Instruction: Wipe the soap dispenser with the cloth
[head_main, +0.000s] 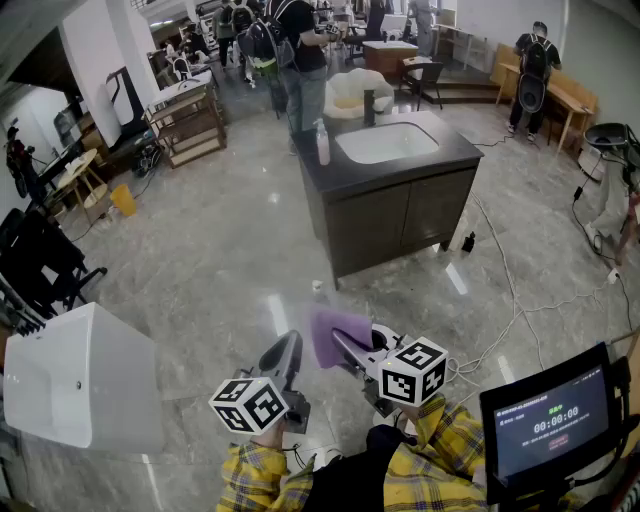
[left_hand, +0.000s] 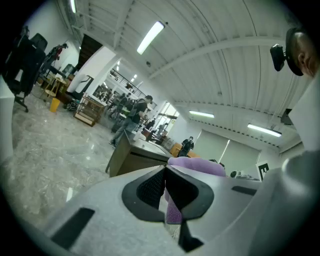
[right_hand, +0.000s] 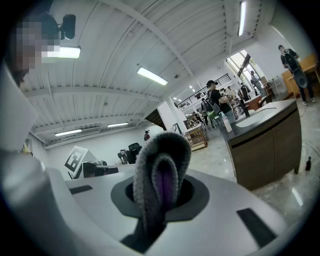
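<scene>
The soap dispenser (head_main: 322, 143), a pale pink pump bottle, stands on the left end of the dark vanity counter (head_main: 330, 180) beside the white sink, far ahead of me across the floor. It also shows small in the right gripper view as the dispenser (right_hand: 228, 123). My right gripper (head_main: 347, 347) is shut on a folded purple cloth (head_main: 337, 335), which bulges between the jaws (right_hand: 160, 165). My left gripper (head_main: 288, 350) sits just to its left, shut with nothing in it. In the left gripper view the cloth (left_hand: 197, 165) shows behind that gripper (left_hand: 165, 192).
A white tub (head_main: 80, 375) stands at lower left and a monitor (head_main: 550, 415) at lower right. Cables (head_main: 505, 320) trail over the marble floor right of the vanity, near a small dark bottle (head_main: 468, 242). People and wooden racks (head_main: 185, 120) fill the back.
</scene>
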